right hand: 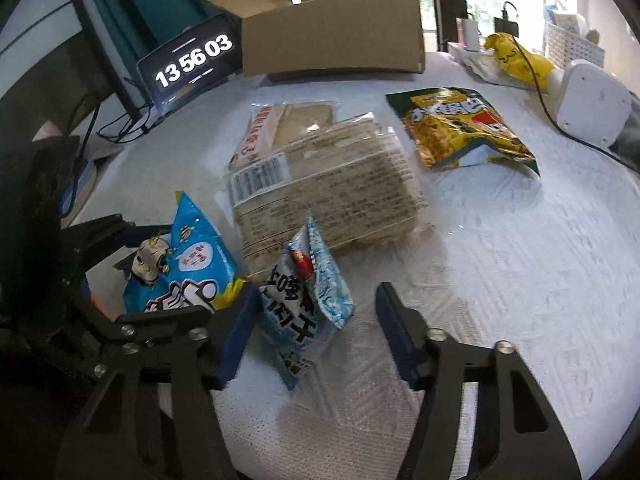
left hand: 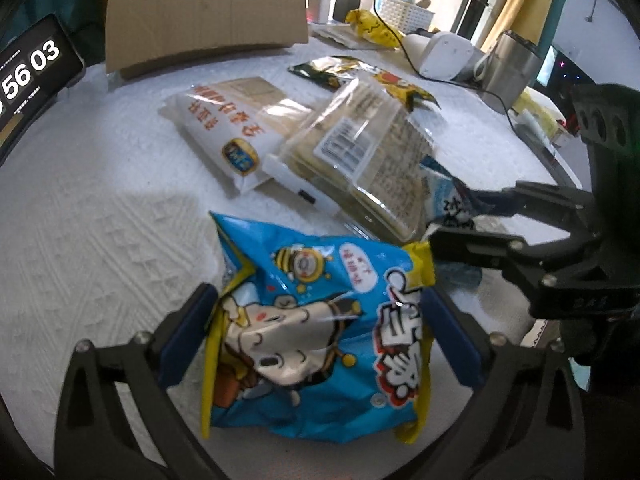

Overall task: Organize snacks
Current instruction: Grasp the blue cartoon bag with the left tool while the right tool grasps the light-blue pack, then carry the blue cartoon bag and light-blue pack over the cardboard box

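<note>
Five snack packs lie loose on the tabletop [right hand: 520, 280], none yet in the cardboard box [right hand: 332, 36]. My left gripper [left hand: 320, 332] straddles the blue cartoon bag [left hand: 316, 340], released; my right gripper [right hand: 316, 328] brackets the pale-blue pouch [right hand: 308, 292], unclenched.

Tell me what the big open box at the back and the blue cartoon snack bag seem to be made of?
The box looks like plain brown corrugated cardboard: matte, unprinted, with stiff flaps folded up. The blue snack bag looks like thin glossy plastic film, perhaps foil-lined: it crinkles, catches bright glints and has printed cartoon art with crimped yellow edges. Its inner lining cannot be seen.
</note>
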A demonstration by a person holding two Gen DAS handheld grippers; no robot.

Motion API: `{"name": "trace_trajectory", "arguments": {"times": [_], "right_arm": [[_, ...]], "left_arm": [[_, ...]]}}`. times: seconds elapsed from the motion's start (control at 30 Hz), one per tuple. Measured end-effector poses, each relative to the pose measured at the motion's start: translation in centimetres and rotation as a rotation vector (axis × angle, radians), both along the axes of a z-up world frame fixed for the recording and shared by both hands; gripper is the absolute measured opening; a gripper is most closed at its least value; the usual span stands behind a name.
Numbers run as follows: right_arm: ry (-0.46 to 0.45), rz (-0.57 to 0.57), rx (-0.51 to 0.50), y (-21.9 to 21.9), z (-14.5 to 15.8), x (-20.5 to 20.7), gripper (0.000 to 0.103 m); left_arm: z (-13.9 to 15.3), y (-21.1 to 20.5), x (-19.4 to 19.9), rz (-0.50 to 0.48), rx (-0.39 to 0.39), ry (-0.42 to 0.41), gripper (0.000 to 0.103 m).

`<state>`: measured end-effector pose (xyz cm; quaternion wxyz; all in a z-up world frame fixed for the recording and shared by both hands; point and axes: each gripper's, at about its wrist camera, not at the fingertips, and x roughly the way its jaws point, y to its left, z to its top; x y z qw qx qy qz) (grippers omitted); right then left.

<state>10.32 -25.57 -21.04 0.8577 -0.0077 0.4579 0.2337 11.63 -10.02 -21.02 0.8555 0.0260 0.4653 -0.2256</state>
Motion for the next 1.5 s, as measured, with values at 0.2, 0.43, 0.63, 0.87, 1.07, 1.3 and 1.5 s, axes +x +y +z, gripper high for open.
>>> {"name": "trace_trajectory", "arguments": {"times": [0.2, 0.43, 0.63, 0.87, 1.07, 1.3, 1.5], "right_arm": [[-0.013, 0.013, -0.015, 0.1, 0.2, -0.2, 0.047], [-0.05, 0.019, -0.026, -0.2, 1.6, -0.3, 0.047], [-0.096, 0.004, -0.03, -1.0, 3.6, 0.4, 0.047], [-0.129, -0.007, -0.028, -1.4, 4.8, 1.7, 0.047], [-0.156, -0.009, -0.022, -1.5, 5.8, 3.1, 0.047], [-0.191, -0.009, -0.016, -1.8, 7.1, 5.0, 0.047], [-0.203, -0.008, -0.011, -1.9, 7.9, 6.7, 0.047]], "left_arm": [[0.3, 0.5, -0.3, -0.013, -0.024, -0.01, 0.078], [0.9, 0.6, -0.5, -0.022, -0.047, -0.026, 0.074], [2.1, 1.7, -0.3, 0.008, -0.064, -0.058, 0.074], [3.2, 3.3, 0.6, 0.056, -0.074, -0.091, 0.074], [4.6, 4.8, 2.2, 0.102, -0.082, -0.138, 0.075], [6.5, 6.3, 4.4, 0.152, -0.092, -0.186, 0.075], [7.8, 7.4, 6.0, 0.19, -0.099, -0.215, 0.075]]}}
